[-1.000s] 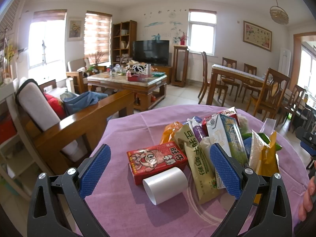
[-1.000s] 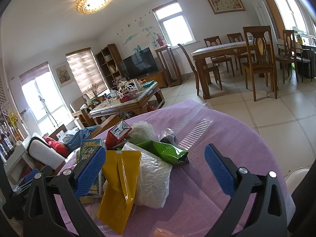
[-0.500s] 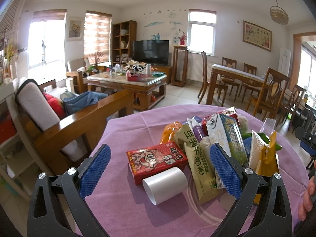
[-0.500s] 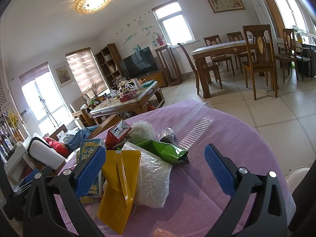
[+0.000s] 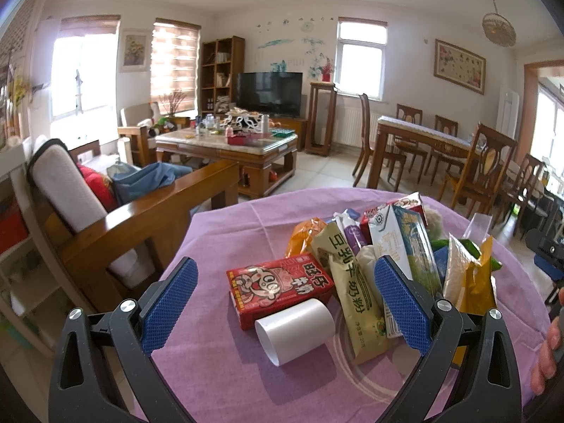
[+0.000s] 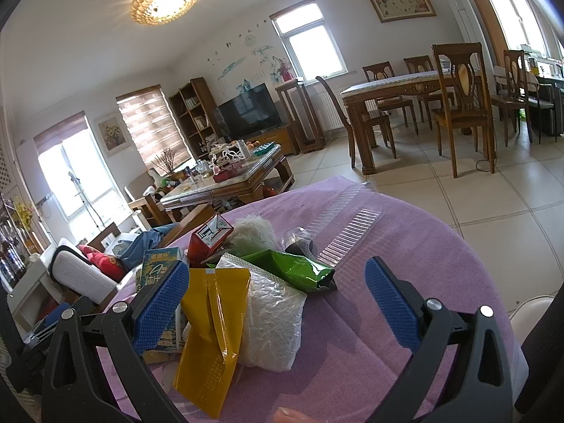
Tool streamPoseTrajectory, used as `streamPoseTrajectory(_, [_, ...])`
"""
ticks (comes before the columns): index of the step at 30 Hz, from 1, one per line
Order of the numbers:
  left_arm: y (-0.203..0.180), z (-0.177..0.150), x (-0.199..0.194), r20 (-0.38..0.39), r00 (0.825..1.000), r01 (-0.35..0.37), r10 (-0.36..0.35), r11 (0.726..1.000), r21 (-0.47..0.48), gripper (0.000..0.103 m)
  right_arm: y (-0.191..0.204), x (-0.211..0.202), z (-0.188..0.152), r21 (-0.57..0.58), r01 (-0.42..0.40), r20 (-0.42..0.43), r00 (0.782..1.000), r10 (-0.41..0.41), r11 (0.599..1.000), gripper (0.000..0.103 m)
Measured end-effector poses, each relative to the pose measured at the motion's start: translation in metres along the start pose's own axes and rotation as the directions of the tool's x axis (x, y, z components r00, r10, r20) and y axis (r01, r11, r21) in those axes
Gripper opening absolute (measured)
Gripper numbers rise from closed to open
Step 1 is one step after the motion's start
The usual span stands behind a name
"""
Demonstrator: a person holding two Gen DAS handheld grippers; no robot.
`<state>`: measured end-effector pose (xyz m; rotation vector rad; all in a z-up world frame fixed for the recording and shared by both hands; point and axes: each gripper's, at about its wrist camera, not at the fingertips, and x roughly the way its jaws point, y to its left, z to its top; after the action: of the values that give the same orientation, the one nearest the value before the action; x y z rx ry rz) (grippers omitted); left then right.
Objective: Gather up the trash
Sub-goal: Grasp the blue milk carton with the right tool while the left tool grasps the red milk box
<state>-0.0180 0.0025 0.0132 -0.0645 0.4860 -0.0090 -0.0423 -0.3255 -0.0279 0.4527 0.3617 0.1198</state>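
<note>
A heap of trash lies on the purple-clothed round table. In the left wrist view a red drink carton and a white paper cup on its side lie between the fingers of my open left gripper, with a beige powder packet and a white-green milk carton to the right. In the right wrist view my open right gripper frames a yellow pouch, a bubble-wrap bag and a green snack bag. Neither gripper holds anything.
A clear plastic tray lies on the far side of the table. A wooden sofa stands close on the left, with a coffee table beyond and a dining table with chairs to the right. A person's fingers show at the right edge.
</note>
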Motion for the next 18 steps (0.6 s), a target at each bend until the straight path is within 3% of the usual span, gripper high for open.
streamPoseTrajectory(1, [0.003, 0.0, -0.001, 0.003, 0.999, 0.035, -0.035, 0.999, -0.014, 0.099, 0.0, 0.001, 0.0, 0.001, 0.0, -0.002, 1.0, 0.0, 1.0, 0.099])
streamPoseTrajectory(2, [0.009, 0.001, -0.003, -0.001, 0.993, 0.12, -0.12, 0.992, -0.035, 0.099, 0.0, 0.001, -0.001, 0.001, -0.004, -0.002, 1.0, 0.004, 1.0, 0.099])
streamPoseTrajectory(4, [0.026, 0.004, -0.005, -0.016, 0.965, 0.262, -0.263, 0.964, -0.047, 0.099, 0.003, -0.003, -0.002, -0.024, -0.03, 0.014, 0.999, 0.031, 0.999, 0.099])
streamPoseTrajectory(6, [0.038, 0.008, -0.002, -0.048, 0.949, 0.312, -0.313, 0.95, -0.019, 0.099, 0.021, -0.01, -0.003, -0.126, -0.048, 0.022, 0.998, 0.051, 0.991, 0.099])
streamPoseTrajectory(9, [0.05, 0.014, 0.011, -0.141, 0.931, 0.341, -0.336, 0.94, 0.016, 0.099, 0.073, -0.005, -0.003, -0.283, -0.15, -0.077, 0.988, 0.133, 0.947, 0.099])
streamPoseTrajectory(11, [0.049, 0.016, 0.025, -0.21, 0.917, 0.354, -0.338, 0.934, 0.043, 0.099, 0.106, 0.009, -0.007, -0.359, -0.161, -0.143, 0.983, 0.116, 0.919, 0.099])
streamPoseTrajectory(14, [0.04, 0.017, 0.048, -0.313, 0.902, 0.35, -0.298, 0.928, 0.126, 0.099, 0.137, 0.039, -0.017, -0.391, -0.195, -0.262, 0.961, 0.094, 0.9, 0.097])
streamPoseTrajectory(16, [0.046, 0.013, 0.061, -0.338, 0.896, 0.357, -0.287, 0.92, 0.164, 0.099, 0.149, 0.06, -0.023, -0.381, -0.186, -0.316, 0.947, 0.062, 0.906, 0.088])
streamPoseTrajectory(18, [0.048, 0.015, 0.075, -0.375, 0.876, 0.386, -0.303, 0.907, 0.17, 0.099, 0.152, 0.073, -0.022, -0.364, -0.181, -0.346, 0.937, 0.048, 0.913, 0.083])
